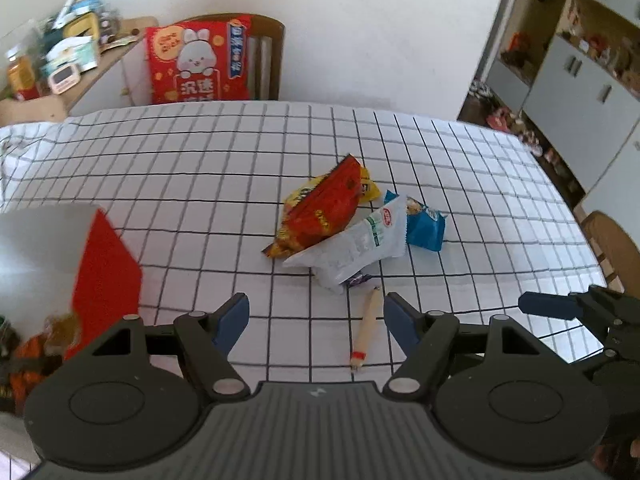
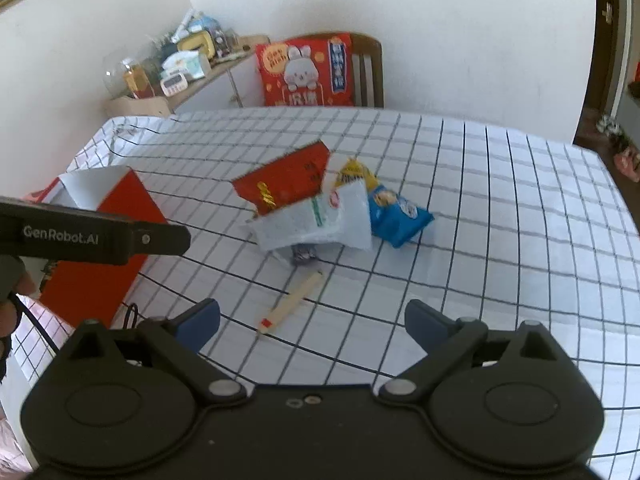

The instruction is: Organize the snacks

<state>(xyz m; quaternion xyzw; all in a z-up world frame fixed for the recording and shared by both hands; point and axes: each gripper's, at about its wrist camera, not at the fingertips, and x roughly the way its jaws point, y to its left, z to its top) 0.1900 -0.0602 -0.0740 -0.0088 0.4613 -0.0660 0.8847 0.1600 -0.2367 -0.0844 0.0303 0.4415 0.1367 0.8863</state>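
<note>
Reaching toward the snack heap from the near edge of the counter [image 1: 200, 184], both tools come in with nothing in them, so the step in hand looks like a first pick.

The red box [image 2: 100, 280], open at the top, stands at the left edge, well apart from the heap; I take it for the place the snacks should go, and some packets already show low beside it in the left view, too blurred to name.

The heap sits mid-counter. A red bag [image 1: 324, 208] leans on top, a white bag [image 1: 360, 244] lies in front of it, a blue bag [image 1: 426, 228] touches the white one on the right, and a yellow bag [image 1: 366, 186] pokes out behind. A small dark packet [image 2: 304, 256] is half hidden under the white bag. A thin stick snack [image 1: 366, 328] lies alone, nearest the tools.

To do this well, I would take a loose piece first, the stick or the blue bag, rather than dig under the pile. Grip a bag across its sealed edge, not its puffed middle, and lift straight up so the neighbours stay put.

The left fingers [image 1: 316, 320] stand fairly wide, straddling bare cloth just short of the stick, touching nothing. The right fingers [image 2: 312, 324] are spread very wide and also hold nothing.
</note>
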